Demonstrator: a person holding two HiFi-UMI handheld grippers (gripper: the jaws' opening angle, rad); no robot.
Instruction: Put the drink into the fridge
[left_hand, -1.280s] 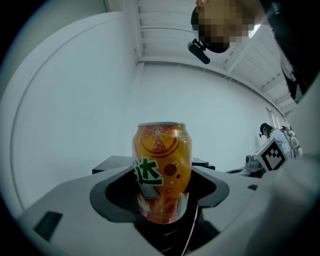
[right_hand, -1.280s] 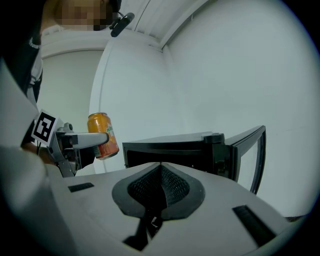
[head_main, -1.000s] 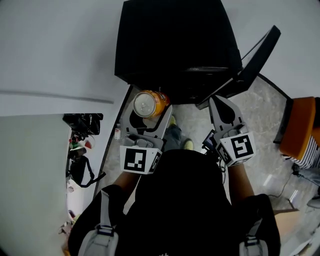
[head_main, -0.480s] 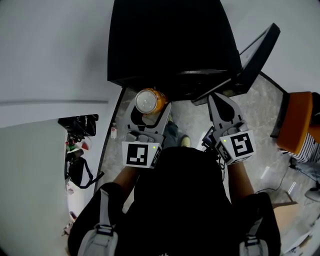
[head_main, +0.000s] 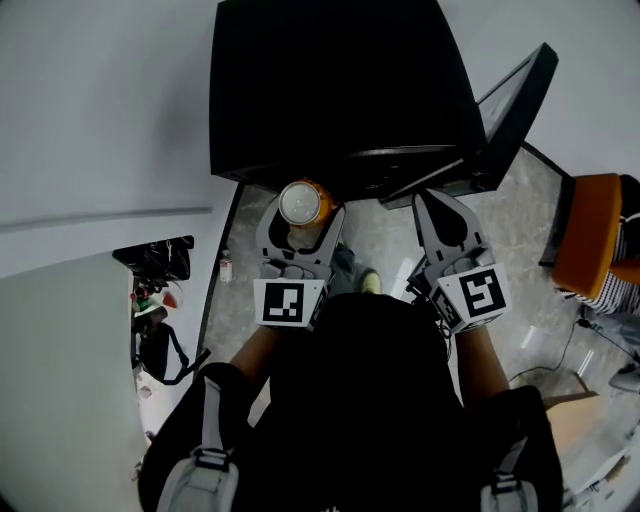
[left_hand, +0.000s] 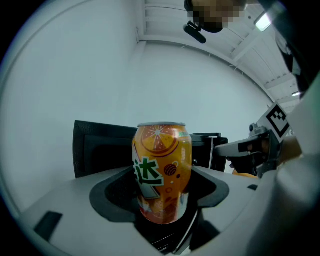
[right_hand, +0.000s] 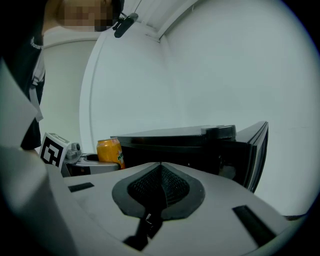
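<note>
One orange drink can (head_main: 303, 203), one black fridge (head_main: 340, 80) with its one door (head_main: 512, 105) swung open to the right, and two tongs. One orange chair (head_main: 590, 235) stands off at the right edge on the pale stone floor (head_main: 385, 235).

The left tongs (head_main: 302, 214) pinch the can low on its body, one jaw on each side. The can is upright with its silver lid facing up, and it is held in the air just in front of the fridge's lower front edge, not inside. The right tongs (head_main: 437, 203) are pressed together with nothing between them (their own view shows the dark pads meeting in a seam), and their tip points at the foot of the open door.

Against a second ago, the fridge fills more of the head view and its front edge now sits right above the can. The can has shifted a little to the right, and the left marker cube (head_main: 285, 303) faces the camera more squarely. The right tongs have barely changed.

Both forearms reach forward from the body, roughly parallel. The two tongs are side by side and near each other, both aimed at the fridge opening
</note>
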